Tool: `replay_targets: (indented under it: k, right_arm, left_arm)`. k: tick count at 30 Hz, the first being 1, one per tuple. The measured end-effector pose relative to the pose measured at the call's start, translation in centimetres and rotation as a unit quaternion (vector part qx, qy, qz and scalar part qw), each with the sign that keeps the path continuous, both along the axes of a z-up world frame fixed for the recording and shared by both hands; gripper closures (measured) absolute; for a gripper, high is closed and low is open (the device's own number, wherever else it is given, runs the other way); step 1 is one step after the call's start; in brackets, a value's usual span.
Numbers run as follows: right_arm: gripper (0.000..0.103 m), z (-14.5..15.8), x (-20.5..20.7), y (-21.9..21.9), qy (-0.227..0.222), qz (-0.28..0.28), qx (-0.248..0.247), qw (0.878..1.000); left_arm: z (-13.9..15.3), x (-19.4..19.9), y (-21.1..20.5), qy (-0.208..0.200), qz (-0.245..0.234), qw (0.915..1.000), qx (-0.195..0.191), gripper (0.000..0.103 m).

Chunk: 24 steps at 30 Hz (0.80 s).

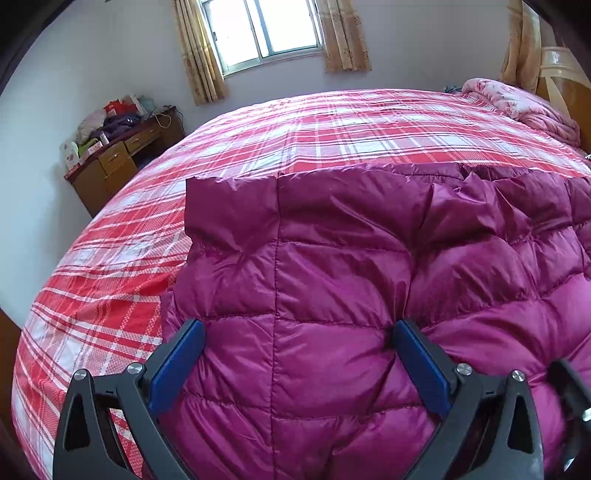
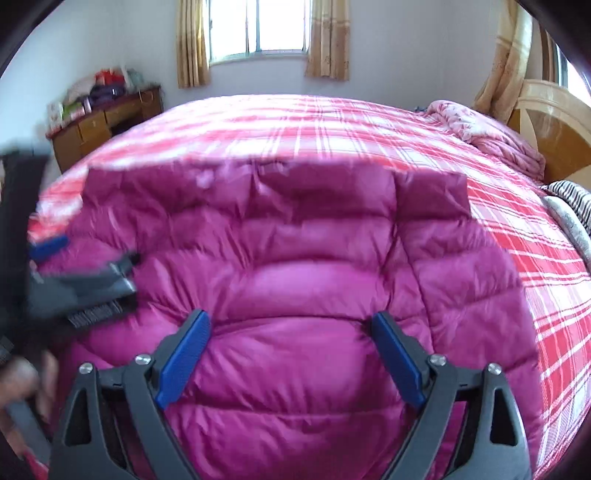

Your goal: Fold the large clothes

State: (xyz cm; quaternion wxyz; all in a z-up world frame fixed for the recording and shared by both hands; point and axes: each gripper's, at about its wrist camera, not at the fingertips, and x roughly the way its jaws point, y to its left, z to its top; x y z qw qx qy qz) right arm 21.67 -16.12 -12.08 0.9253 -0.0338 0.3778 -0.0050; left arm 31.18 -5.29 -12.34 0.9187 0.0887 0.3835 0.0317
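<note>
Both wrist views close above the jacket (image 1: 332, 277), facing the window (image 1: 266, 29), sharing bed (image 1: 110, 258)

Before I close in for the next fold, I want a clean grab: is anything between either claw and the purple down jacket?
Nothing visible. The left claw and right claw are both open right over the jacket, which lies on the plaid bedspread, with only its own puffy fabric between the fingers.

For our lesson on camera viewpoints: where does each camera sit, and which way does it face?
Left wrist: on the left gripper, over the magenta down jacket, facing the window; its open fingers show.
Right wrist: on the right gripper, facing likewise; the left gripper shows blurred.
Shared: jacket, plaid bedspread, window, desk.
</note>
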Motion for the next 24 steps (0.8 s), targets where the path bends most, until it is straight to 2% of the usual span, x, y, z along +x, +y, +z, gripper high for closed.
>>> replay_targets:
  k: [8, 10, 14, 17, 20, 24]
  right_arm:
    - [0.006, -0.2, 0.6, -0.1, 0.016, 0.002, -0.005, 1.000]
    - [0.006, 0.4, -0.5, -0.3, 0.010, 0.005, -0.006, 1.000]
    - [0.006, 1.2, -3.9, -0.3, -0.005, 0.009, 0.008, 1.000]
    - [0.006, -0.1, -4.8, -0.1, -0.010, 0.005, -0.002, 1.000]
    - [0.004, -0.9, -4.4, 0.0, -0.012, 0.003, -0.008, 1.000]
    - [0.004, -0.7, -4.1, 0.0, -0.004, 0.003, -0.006, 1.000]
  left_arm:
    - [1.2, -2.6, 1.4, -0.005, 0.013, 0.9997, -0.022, 0.001]
    - [2.2, -4.6, 2.6, -0.015, 0.011, 0.9991, -0.038, 0.001]
    - [3.4, -7.9, 5.3, -0.045, 0.019, 0.9982, -0.034, 0.001]
    - [2.4, -9.4, 7.8, -0.030, 0.044, 0.9978, -0.040, 0.001]
    - [1.1, -10.2, 9.6, -0.005, 0.054, 0.9960, -0.072, 0.001]
    - [0.1, -11.1, 10.9, 0.019, 0.056, 0.9872, -0.148, 0.001]
